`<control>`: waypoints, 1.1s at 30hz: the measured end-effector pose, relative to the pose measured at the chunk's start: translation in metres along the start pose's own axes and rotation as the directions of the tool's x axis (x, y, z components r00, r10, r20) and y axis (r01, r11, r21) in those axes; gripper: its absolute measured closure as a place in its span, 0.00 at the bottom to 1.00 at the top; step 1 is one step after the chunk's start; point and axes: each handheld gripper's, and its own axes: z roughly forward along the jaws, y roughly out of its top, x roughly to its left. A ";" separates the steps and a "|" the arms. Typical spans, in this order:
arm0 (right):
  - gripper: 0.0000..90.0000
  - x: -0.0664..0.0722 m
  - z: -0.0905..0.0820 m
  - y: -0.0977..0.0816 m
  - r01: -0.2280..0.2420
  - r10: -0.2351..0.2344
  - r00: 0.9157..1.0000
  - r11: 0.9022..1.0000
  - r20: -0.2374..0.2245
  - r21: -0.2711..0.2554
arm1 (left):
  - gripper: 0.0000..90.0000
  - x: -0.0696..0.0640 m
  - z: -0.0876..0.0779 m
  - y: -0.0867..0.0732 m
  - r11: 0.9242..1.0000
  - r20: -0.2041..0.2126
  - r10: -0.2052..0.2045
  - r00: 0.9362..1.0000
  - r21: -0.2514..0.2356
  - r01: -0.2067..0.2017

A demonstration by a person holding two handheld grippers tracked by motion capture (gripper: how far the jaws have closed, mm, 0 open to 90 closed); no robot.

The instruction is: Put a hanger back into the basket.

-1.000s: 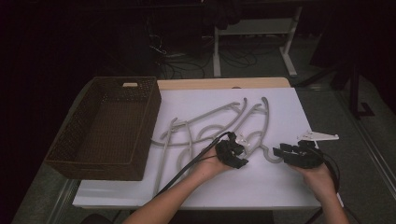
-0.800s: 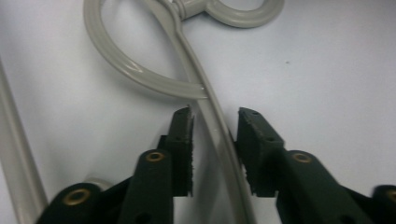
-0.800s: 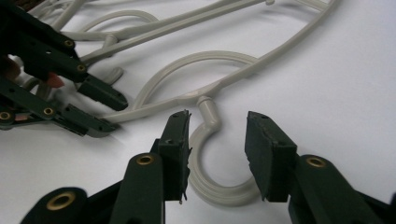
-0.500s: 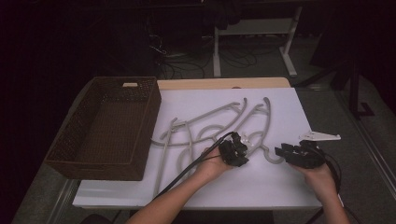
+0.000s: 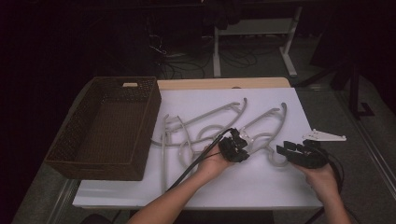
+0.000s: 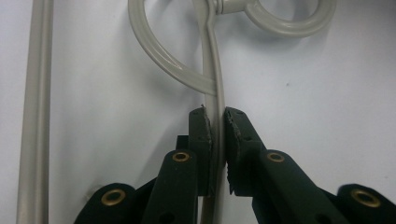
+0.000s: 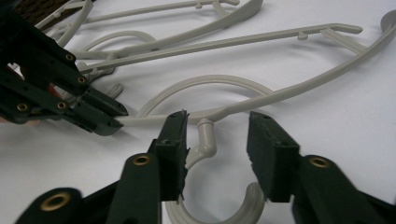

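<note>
From the high view, several grey hangers lie in a tangle on the white table. The brown basket beside them looks empty, so if the hangers go there, none is in yet.

In the left gripper view, the left claw pinches a thin hanger bar lying on the table.

In the right gripper view, the right claw is wide open around a hanger hook, not squeezing it yet.

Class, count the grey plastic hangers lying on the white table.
3, overlapping, so more may hide: grey plastic hanger nearest the basket, one mid-table, one rightmost, clamped in the left gripper.
</note>
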 end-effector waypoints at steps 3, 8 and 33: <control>0.52 0.001 -0.003 0.001 -0.001 0.001 1.000 1.000 -0.001 -0.029 | 0.91 0.007 -0.006 0.007 1.000 0.015 -0.010 1.000 -0.020 0.010; 0.38 0.004 -0.009 0.004 0.006 -0.005 1.000 0.996 0.004 -0.093 | 0.91 0.018 -0.018 0.019 0.998 0.020 -0.020 1.000 -0.064 0.021; 0.26 0.020 -0.010 0.005 0.060 -0.069 0.996 0.989 -0.060 -0.136 | 0.92 0.070 -0.109 0.037 0.982 -0.038 -0.050 0.998 -0.182 0.042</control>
